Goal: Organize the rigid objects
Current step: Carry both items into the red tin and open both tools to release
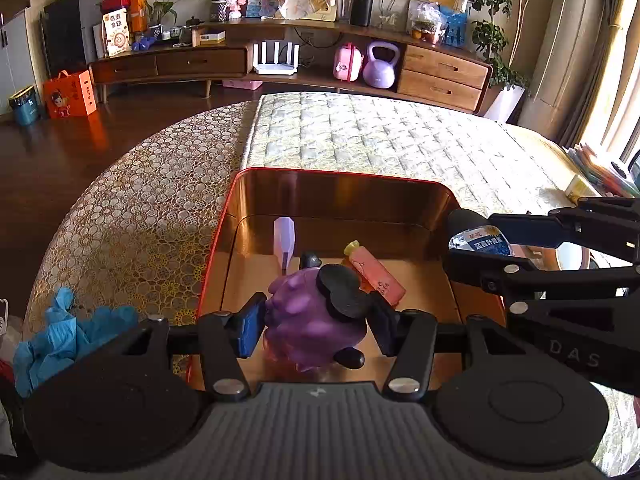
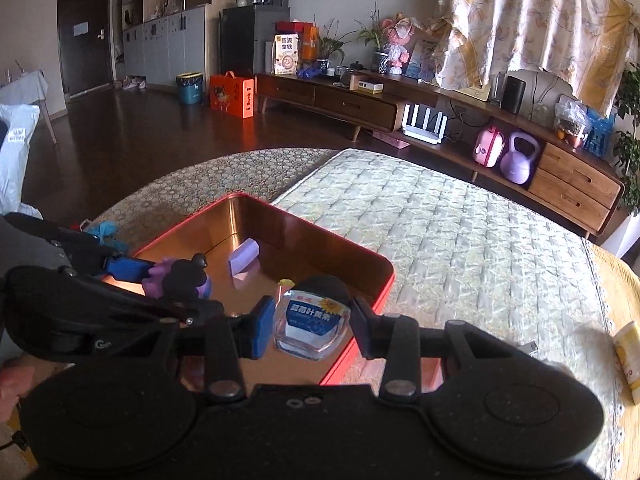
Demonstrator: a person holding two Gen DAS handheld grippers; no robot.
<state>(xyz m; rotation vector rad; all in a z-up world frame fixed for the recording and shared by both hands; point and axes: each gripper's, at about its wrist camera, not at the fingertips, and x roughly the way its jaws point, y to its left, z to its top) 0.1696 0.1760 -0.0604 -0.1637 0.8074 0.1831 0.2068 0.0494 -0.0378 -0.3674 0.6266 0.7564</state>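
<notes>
A red metal tin (image 1: 248, 200) with a shiny copper inside stands on the table; it also shows in the right wrist view (image 2: 360, 256). My left gripper (image 1: 316, 328) is shut on a purple toy with black mouse ears (image 1: 312, 320) and holds it over the tin's near end. My right gripper (image 2: 312, 324) is shut on a small glass bottle with a black cap and blue label (image 2: 312, 320), just above the tin's right rim. In the tin lie a pale purple block (image 1: 284, 236) and a pink stick with a yellow cap (image 1: 376, 272).
A quilted mat (image 1: 380, 136) covers the table beyond the tin. Crumpled blue gloves (image 1: 68, 332) lie at the left. A yellow packet (image 2: 626, 356) lies at the table's right edge. A wooden sideboard (image 1: 280, 60) stands behind.
</notes>
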